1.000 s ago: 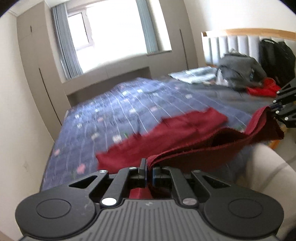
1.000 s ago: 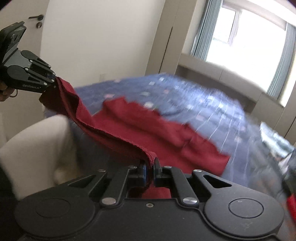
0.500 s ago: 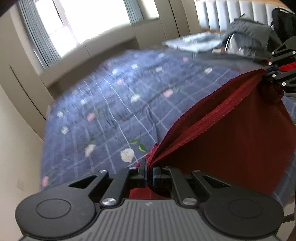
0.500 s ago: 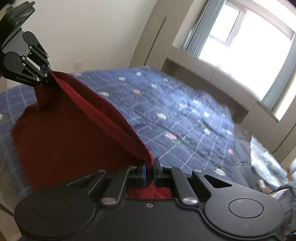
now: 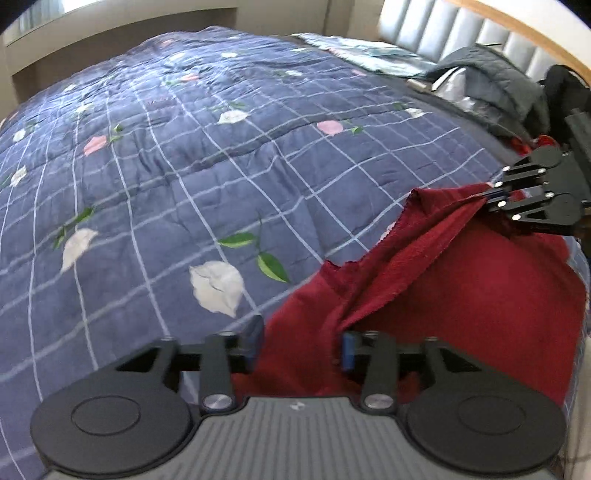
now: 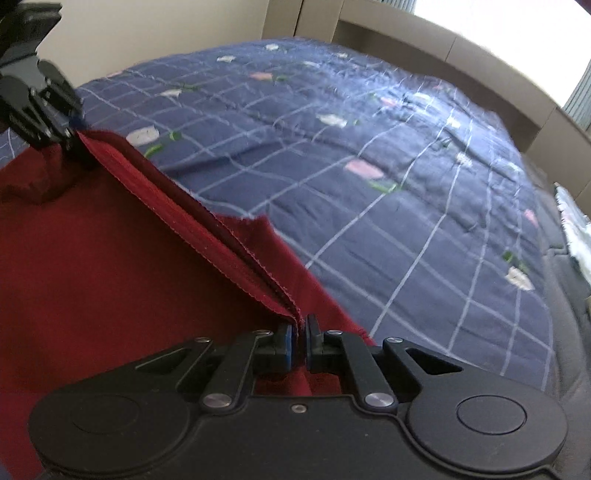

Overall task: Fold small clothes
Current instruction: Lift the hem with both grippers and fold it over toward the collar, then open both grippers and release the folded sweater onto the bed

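Observation:
A dark red garment [image 5: 461, 288] lies doubled over on the near part of the blue quilted bed [image 5: 184, 166]. The jaws of my left gripper [image 5: 301, 347] are opening. The cloth's corner sits loose between its fingers and the pads do not press on it. My right gripper [image 6: 298, 339] is shut on the garment's [image 6: 92, 258] hemmed edge, which runs taut up to the left gripper [image 6: 70, 129] at the top left of that view. From the left wrist view the right gripper [image 5: 495, 194] shows at the right, pinching the other corner.
A dark jacket [image 5: 491, 77] and a black bag [image 5: 565, 88] lie against the padded headboard [image 5: 443, 29]. A pale folded cloth [image 5: 365, 55] rests near them. The bed's quilt [image 6: 406, 184] stretches far ahead, with a beige ledge [image 6: 424, 40] behind it.
Both grippers swung down and forward over the bed, carrying the red edge and laying the garment doubled on the quilt. The left jaws parted and let the corner go.

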{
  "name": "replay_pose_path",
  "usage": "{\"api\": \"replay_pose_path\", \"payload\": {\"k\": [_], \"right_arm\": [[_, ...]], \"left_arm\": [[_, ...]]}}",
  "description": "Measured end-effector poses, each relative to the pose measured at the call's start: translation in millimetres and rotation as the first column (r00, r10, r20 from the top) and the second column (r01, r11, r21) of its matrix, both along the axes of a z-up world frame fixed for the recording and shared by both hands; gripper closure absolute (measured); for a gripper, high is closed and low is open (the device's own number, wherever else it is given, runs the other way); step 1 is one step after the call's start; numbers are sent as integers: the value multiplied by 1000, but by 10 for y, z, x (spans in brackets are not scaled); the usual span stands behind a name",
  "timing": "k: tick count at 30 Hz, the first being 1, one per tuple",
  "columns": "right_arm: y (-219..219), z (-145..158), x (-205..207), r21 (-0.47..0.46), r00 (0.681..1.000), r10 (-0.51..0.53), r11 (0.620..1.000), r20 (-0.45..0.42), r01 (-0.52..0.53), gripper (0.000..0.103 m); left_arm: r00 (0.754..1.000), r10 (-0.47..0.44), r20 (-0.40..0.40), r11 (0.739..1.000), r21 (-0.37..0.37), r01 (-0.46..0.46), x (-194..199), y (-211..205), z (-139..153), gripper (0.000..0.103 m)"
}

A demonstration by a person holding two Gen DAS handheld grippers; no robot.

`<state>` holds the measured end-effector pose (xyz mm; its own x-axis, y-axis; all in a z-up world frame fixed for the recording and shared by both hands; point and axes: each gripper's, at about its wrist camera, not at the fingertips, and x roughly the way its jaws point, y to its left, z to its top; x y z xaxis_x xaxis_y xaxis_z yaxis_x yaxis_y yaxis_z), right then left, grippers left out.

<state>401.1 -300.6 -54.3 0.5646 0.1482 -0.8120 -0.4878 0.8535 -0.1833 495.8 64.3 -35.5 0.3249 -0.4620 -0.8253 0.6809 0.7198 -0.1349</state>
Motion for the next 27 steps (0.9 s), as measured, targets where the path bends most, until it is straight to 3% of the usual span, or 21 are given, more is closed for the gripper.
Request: {"api": "replay_pose_path", "payload": {"k": [6, 9, 14, 17, 20, 22, 24, 26, 27], "right_arm": [[-26, -29, 72, 16, 1000, 11, 1000, -20, -10, 96], [-25, -49, 79, 15, 1000, 11, 1000, -23, -10, 96], [-43, -22, 73, 13, 1000, -12, 1000, -10, 12, 96], [-54, 8, 63, 16, 1000, -29, 999, -2, 29, 95], [-78, -14, 64, -3, 998, -59, 998, 13, 59, 71], [-127, 6, 23, 17, 996, -78, 997, 41, 77, 61], [-182, 42, -66, 18, 986, -130, 992, 101, 128, 24], [-245, 72, -213, 7, 963, -193, 981, 188, 195, 8], [-280, 85, -294, 22, 954, -216, 976, 209, 216, 7]], "left_arm": [[997, -73, -21, 997, 2, 73, 153, 172, 227, 31], [996, -86, -24, 996, 36, 87, 196, 272, 340, 30], [999, 11, 38, 988, 151, -17, 193, 488, 443, 31], [993, 113, 44, 982, 145, -118, 167, 668, 426, 29], [970, 226, 86, 970, 74, -233, 13, 795, 416, 16], [948, 297, 116, 954, 5, -299, -152, 820, 386, 8], [924, 363, 120, 932, -47, -360, -338, 802, 326, 7], [896, 427, 119, 904, -84, -420, -541, 762, 222, 7], [881, 459, 114, 887, -104, -449, -664, 759, 170, 7]]}}
